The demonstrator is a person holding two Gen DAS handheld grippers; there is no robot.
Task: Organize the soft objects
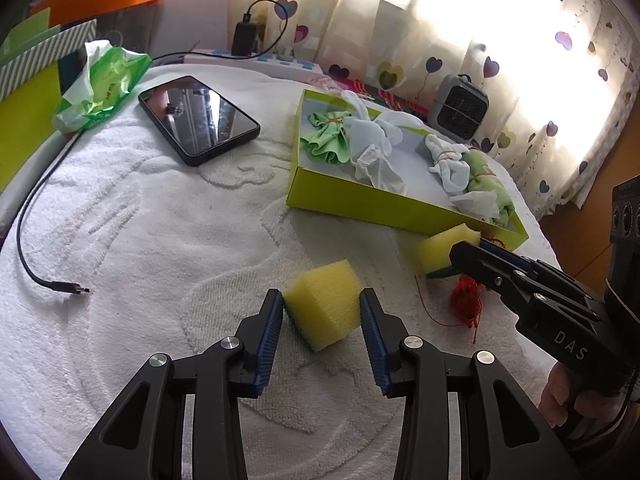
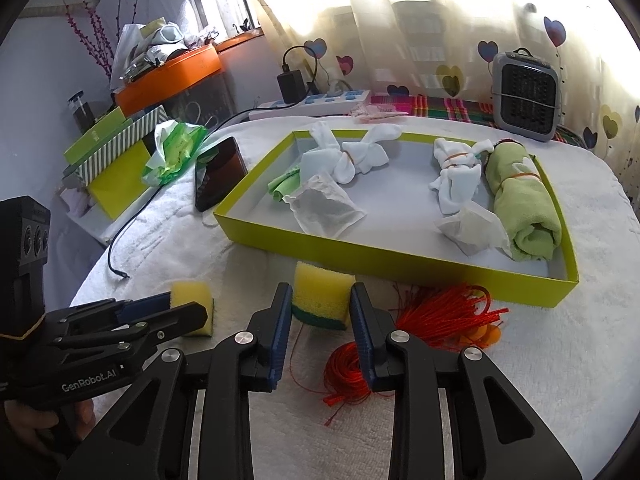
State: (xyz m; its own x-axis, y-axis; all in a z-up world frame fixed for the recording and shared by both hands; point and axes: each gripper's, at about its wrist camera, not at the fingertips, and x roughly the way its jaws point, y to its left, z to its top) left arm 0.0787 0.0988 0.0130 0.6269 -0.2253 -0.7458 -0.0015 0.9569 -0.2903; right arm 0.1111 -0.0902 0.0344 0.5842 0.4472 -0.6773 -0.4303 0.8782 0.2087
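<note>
Left gripper (image 1: 322,312): jaws spread, straddling the near sponge block (image 1: 326,304). The pads sit at its two side faces, but I see no squeeze. The block rests on the white towel (image 1: 160,240).

Right gripper (image 2: 320,306): same setup on the second sponge block (image 2: 322,294), with the jaws parted around it and the pads at or just off its sides. I can't tell whether they're touching yet. This block is yellow foam over a green scouring layer, and it sits just in front of the tray wall.

Handling, my read: both are light open-cell foam, so they'll compress a lot. They're grippy and hard to damage. Take them across the yellow side faces at mid-height. Close gently, because over-squeezing could make one bulge and pop out. The green layer is likely stiffer, so keep the pads above it.

The red string tangle (image 2: 400,332) lies right beside the right gripper and could snag its outer finger.

Further back, the lime-green tray (image 2: 400,262) holds the banded white cloth bundles (image 2: 456,176), a rolled green towel (image 2: 520,208) and mesh pouches (image 2: 324,204). There's free floor in the middle of it for the sponges.

Beyond the tray are a phone (image 1: 198,118) and a tissue pack (image 1: 102,84).
</note>
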